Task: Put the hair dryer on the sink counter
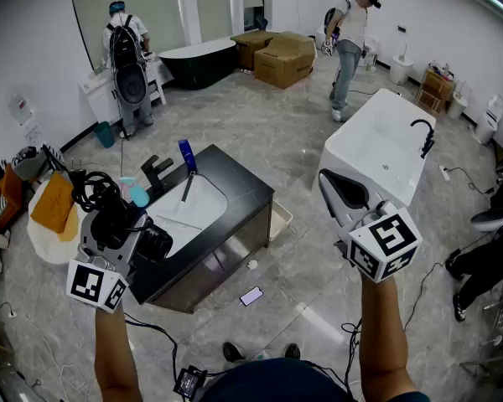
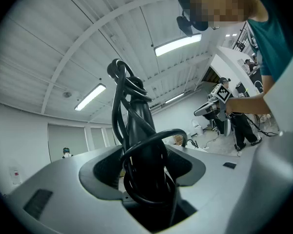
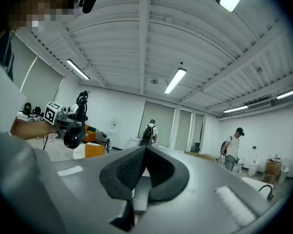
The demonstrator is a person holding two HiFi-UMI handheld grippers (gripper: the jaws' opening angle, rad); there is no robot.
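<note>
Black hair dryer (image 2: 136, 126), cord-wrapped, stands clamped between your left gripper's (image 2: 146, 165) fingers (image 2: 100, 174); your right gripper's (image 3: 146, 154) fingers (image 3: 122, 172) are pressed together, empty.

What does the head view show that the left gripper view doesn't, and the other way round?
Only the head view shows the dark sink counter with its white basin, a bathtub and a phone on the floor. Only the left gripper view shows the ceiling lights. Both show the hair dryer with its cord, held in the left gripper, and the right gripper.
</note>
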